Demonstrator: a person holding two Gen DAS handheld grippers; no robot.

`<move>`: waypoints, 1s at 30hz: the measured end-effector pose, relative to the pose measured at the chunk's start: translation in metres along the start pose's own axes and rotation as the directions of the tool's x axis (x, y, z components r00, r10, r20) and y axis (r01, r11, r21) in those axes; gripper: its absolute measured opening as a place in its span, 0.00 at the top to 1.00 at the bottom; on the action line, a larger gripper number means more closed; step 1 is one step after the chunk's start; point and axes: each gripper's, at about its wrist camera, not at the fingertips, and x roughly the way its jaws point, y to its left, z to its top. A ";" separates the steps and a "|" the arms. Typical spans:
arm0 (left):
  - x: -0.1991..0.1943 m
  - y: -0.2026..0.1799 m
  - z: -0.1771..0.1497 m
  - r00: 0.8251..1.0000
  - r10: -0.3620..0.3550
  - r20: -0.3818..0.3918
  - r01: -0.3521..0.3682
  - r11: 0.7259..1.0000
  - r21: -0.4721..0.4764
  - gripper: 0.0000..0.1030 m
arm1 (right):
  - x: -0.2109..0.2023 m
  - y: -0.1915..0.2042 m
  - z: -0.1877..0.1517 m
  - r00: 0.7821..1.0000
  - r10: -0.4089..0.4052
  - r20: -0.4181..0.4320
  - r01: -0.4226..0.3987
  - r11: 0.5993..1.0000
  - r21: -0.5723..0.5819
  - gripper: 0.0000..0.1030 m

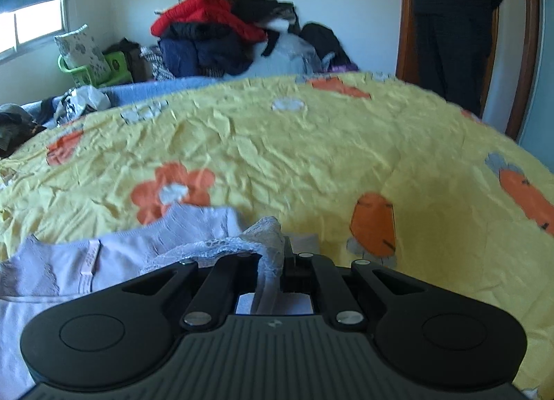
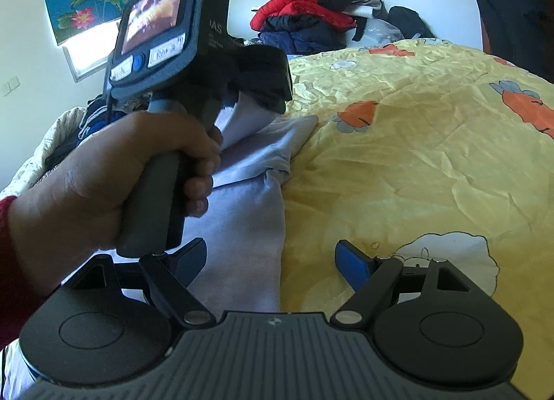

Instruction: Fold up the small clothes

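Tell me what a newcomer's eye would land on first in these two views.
First, the bright yellow bedspread with orange flowers fills both views. On it lies a pale lilac garment, its lace edge pinched in the shut left gripper, while the open right gripper hovers over its near end. Behind, a heap of clothes topped with a red jacket sits against the wall.

The left gripper [image 1: 273, 254] has a ribbed dark grey plastic housing flanked by two rounded black lobes, each bearing a recessed circular disc. Black linkage arms pivot on silver round-head pins. A small diamond emblem is moulded at the housing centre.

The right gripper [image 2: 270, 261] has the same build; its fingers [image 2: 353, 263] carry blue pads.

Seen from the right wrist, the left unit's rear shows a small lit display screen [image 2: 155, 12], two white labelled buttons, one blue round button, and a grey pistol grip. The bare-skinned left hand [image 2: 114, 175] emerges from a red knitted sleeve cuff [image 2: 7, 223].
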 end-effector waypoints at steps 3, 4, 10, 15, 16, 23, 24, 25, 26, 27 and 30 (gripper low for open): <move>0.002 -0.004 -0.003 1.000 0.008 -0.015 -0.007 1.000 0.018 0.95 | 0.000 -0.003 0.000 1.000 -0.006 0.002 0.006 1.000 0.007 0.19; 0.003 -0.004 -0.003 1.000 0.006 -0.022 -0.005 1.000 0.020 0.94 | -0.001 -0.004 -0.001 1.000 -0.007 0.002 0.007 1.000 0.009 0.19; 0.005 -0.007 -0.004 0.999 0.007 -0.041 -0.006 1.000 0.022 0.94 | -0.001 -0.003 -0.002 1.000 -0.011 0.001 0.011 1.000 0.004 0.18; 0.006 -0.011 -0.003 0.998 -0.002 -0.058 0.004 0.999 0.038 0.90 | -0.002 -0.002 -0.002 1.000 -0.011 -0.001 0.011 1.000 0.000 0.18; 0.007 -0.013 -0.002 0.998 -0.004 -0.063 0.006 0.999 0.044 0.87 | -0.002 -0.002 -0.002 1.000 -0.011 -0.002 0.011 1.000 0.000 0.18; -0.007 -0.022 0.000 0.999 0.020 0.028 -0.023 0.993 0.114 0.14 | -0.002 -0.002 -0.002 1.000 -0.011 -0.001 0.011 1.000 -0.001 0.18; -0.009 -0.025 0.001 0.999 0.019 0.033 -0.023 0.991 0.134 0.14 | -0.002 -0.002 -0.002 1.000 -0.011 -0.002 0.011 1.000 -0.001 0.18; -0.010 -0.027 0.003 0.999 0.011 0.036 -0.016 0.989 0.146 0.14 | -0.002 -0.002 -0.002 1.000 -0.012 -0.002 0.012 1.000 -0.002 0.19; -0.012 -0.028 0.004 0.999 0.005 0.041 -0.011 0.989 0.149 0.14 | -0.002 -0.003 -0.002 1.000 -0.013 -0.002 0.013 1.000 -0.002 0.18; -0.014 -0.029 0.004 0.999 0.006 0.047 -0.013 0.989 0.149 0.14 | -0.002 -0.003 -0.002 1.000 -0.014 -0.003 0.014 1.000 -0.002 0.19; -0.017 -0.029 0.005 0.999 0.015 0.050 -0.022 0.989 0.149 0.14 | -0.003 -0.003 -0.001 1.000 -0.015 -0.003 0.015 1.000 -0.004 0.18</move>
